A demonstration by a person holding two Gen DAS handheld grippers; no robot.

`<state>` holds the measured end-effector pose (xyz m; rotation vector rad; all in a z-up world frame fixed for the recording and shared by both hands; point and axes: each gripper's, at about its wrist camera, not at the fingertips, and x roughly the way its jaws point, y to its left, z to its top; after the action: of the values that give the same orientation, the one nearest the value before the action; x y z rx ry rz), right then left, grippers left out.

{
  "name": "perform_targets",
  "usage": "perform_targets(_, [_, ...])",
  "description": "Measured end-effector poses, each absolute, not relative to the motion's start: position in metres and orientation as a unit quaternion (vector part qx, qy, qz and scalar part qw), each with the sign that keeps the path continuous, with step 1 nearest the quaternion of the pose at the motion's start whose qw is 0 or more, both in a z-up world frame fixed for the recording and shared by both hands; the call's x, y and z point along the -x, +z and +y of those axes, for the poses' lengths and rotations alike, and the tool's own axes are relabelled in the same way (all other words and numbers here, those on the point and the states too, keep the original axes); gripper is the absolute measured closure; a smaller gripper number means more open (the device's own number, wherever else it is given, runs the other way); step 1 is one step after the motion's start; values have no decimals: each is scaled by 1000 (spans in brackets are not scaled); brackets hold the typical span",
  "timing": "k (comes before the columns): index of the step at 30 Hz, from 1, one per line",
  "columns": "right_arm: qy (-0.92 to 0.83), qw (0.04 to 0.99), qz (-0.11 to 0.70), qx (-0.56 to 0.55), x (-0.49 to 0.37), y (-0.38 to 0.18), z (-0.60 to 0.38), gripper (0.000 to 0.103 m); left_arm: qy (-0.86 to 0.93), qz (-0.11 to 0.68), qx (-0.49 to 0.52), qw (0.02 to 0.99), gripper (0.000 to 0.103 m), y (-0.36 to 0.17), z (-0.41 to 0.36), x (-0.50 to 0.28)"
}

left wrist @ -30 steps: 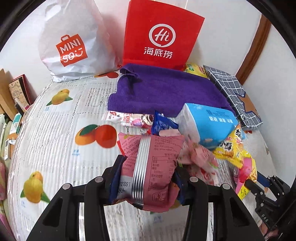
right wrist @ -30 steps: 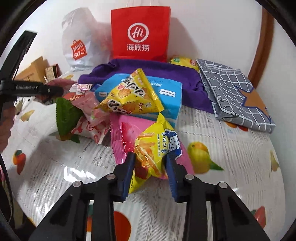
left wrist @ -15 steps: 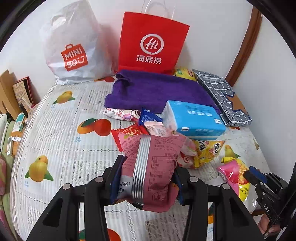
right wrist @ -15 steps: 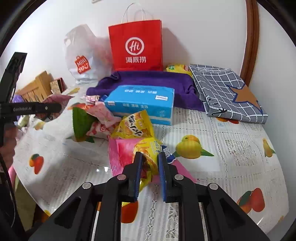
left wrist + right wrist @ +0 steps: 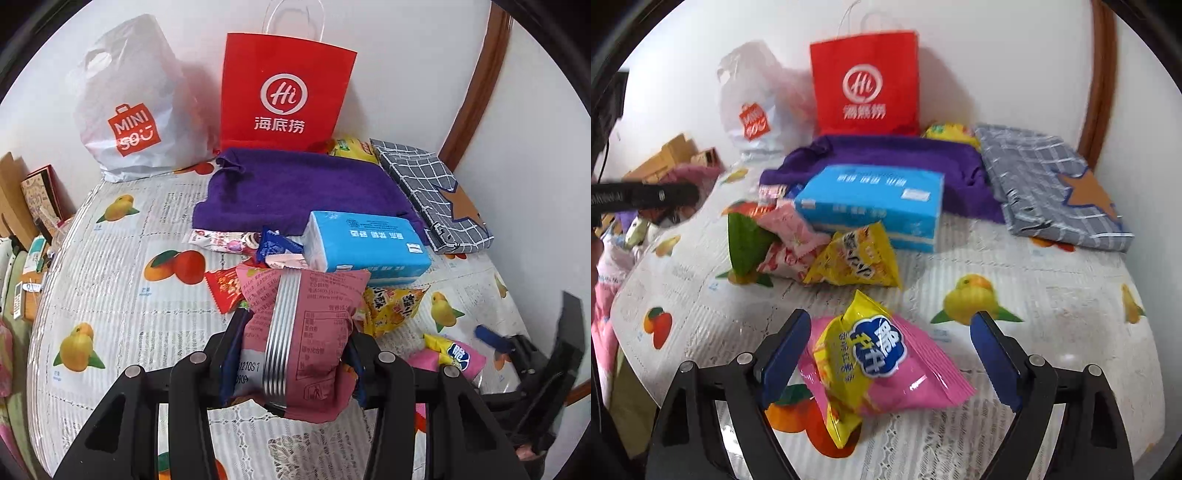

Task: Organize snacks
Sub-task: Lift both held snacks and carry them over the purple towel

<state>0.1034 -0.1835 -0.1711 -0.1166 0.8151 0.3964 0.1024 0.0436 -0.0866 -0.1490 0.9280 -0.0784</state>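
My left gripper (image 5: pixel 295 332) is shut on a maroon snack packet (image 5: pixel 306 332) with a silver back seam, held above the table's near side. In the right wrist view my right gripper (image 5: pixel 890 321) has its jaws opening wide. A yellow packet on a pink one (image 5: pixel 871 365) lies loose on the tablecloth between them, touching neither pad. The same pair (image 5: pixel 450 354) appears at the right of the left wrist view, beside the right gripper (image 5: pixel 517 350). A yellow chip packet (image 5: pixel 857 258) and small pink, green and red snacks (image 5: pixel 775 236) lie piled before a blue tissue pack (image 5: pixel 871 199).
A red paper bag (image 5: pixel 284 96) and a white plastic bag (image 5: pixel 129 110) stand against the back wall. A purple towel (image 5: pixel 295 192) and a grey checked cloth (image 5: pixel 436 199) lie behind the pile. The fruit-print tablecloth (image 5: pixel 110 277) is bare on the left. Boxes crowd the left edge.
The right gripper's jaws have gone from shut on the yellow and pink packets to wide apart, leaving them on the table. The left gripper has drawn back and up with the maroon packet.
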Motion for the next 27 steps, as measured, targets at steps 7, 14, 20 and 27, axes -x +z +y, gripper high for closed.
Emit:
perform_targets(7, [219, 865, 438, 109, -112, -209, -160, 28, -43, 457, 67, 886, 58, -92, 37, -116])
perform_targets(14, [213, 876, 426, 73, -113, -196, -174, 45, -55, 462, 66, 883, 58, -94, 30, -132])
perform_targets(20, [195, 894, 401, 32, -124, -164, -189, 45, -83, 461, 71, 881, 58, -89, 19, -148])
perform_targets(27, [177, 907, 381, 0, -157, -122, -196, 45, -96, 457, 67, 882, 58, -78, 8, -172])
